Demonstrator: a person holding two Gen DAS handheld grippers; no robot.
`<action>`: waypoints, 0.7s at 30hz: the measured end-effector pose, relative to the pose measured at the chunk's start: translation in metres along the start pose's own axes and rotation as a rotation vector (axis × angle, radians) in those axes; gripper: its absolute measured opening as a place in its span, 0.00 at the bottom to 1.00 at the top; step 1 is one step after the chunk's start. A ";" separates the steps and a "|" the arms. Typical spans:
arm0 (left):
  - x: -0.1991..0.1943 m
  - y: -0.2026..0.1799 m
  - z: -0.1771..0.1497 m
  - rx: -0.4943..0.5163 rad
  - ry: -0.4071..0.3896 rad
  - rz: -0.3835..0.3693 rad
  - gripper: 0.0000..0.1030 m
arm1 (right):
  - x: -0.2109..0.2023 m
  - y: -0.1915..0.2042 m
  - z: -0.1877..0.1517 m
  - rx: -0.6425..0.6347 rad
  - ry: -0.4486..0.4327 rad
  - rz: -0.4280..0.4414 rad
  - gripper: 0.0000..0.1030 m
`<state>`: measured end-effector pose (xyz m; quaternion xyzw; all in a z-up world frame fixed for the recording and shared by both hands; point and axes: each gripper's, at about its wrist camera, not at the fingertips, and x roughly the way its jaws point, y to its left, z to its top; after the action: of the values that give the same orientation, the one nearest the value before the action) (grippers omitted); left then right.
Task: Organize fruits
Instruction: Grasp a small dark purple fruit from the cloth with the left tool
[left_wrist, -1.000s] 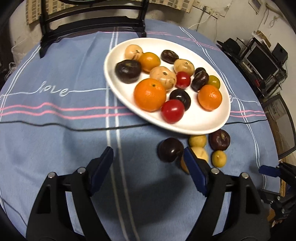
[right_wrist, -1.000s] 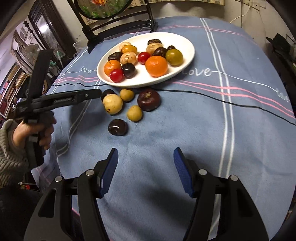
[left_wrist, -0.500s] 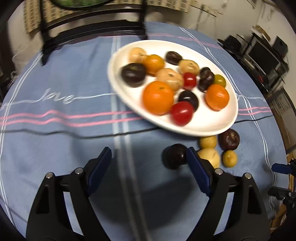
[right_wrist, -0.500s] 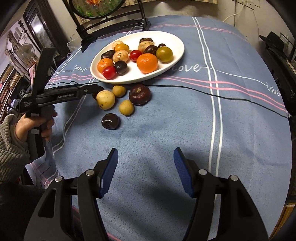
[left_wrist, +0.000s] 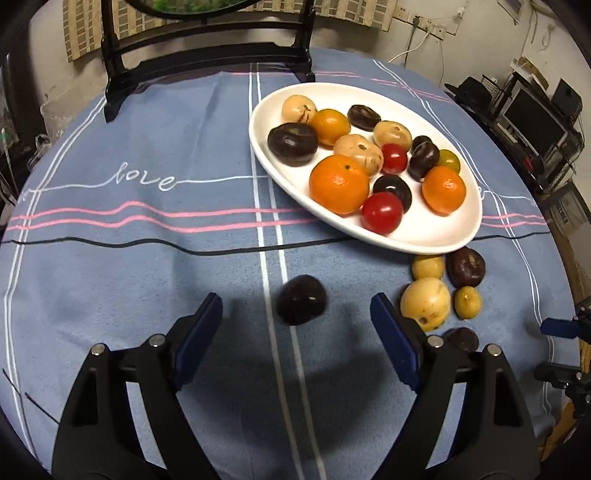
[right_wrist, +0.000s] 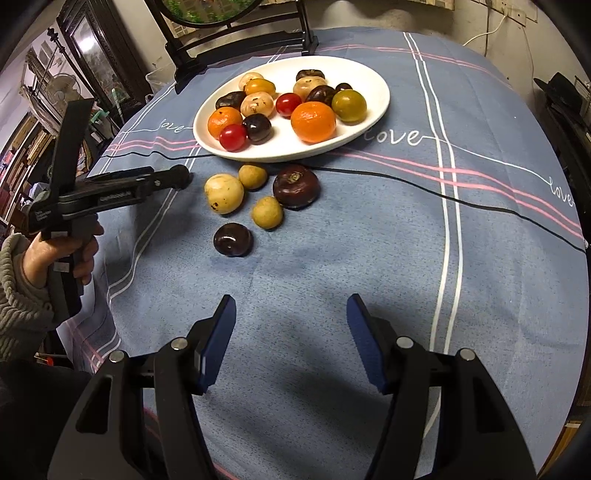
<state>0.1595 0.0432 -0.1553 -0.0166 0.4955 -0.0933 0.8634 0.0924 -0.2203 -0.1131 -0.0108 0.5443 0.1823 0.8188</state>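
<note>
A white oval plate (left_wrist: 436, 240) (right_wrist: 373, 122) holds several fruits: oranges, red tomatoes, dark plums, tan fruits. In front of it on the blue cloth lie a large tan fruit (left_wrist: 425, 303) (right_wrist: 224, 193), two small yellow ones (left_wrist: 467, 302) (right_wrist: 267, 212), a dark maroon fruit (left_wrist: 465, 266) (right_wrist: 296, 186) and a dark plum (right_wrist: 233, 239). My left gripper (left_wrist: 297, 317) is open around another dark plum (left_wrist: 302, 305), which lies between its jaws. My right gripper (right_wrist: 290, 332) is open and empty, low over bare cloth. The left gripper also shows in the right wrist view (right_wrist: 177, 177).
A black chair (left_wrist: 207, 40) stands at the table's far edge. The round table is covered with a blue cloth (left_wrist: 147, 229) with pink, white and black lines. Shelves and equipment stand off the table at the right (left_wrist: 535, 118).
My left gripper has shifted right, so the dark plum now lies centred between its jaws instead of beside the right finger. My right gripper has drawn back slightly from the fruits.
</note>
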 end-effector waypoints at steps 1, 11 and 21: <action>0.002 0.003 0.001 -0.015 0.002 -0.011 0.79 | 0.000 -0.001 0.000 0.005 0.002 -0.001 0.61; 0.010 -0.002 0.004 -0.007 0.016 -0.097 0.56 | 0.000 -0.003 -0.003 0.019 0.013 -0.008 0.61; 0.021 -0.009 0.000 0.013 0.027 -0.083 0.31 | 0.000 -0.002 -0.003 0.014 0.009 0.002 0.61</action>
<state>0.1681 0.0303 -0.1720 -0.0302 0.5054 -0.1327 0.8521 0.0908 -0.2230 -0.1147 -0.0055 0.5491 0.1791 0.8163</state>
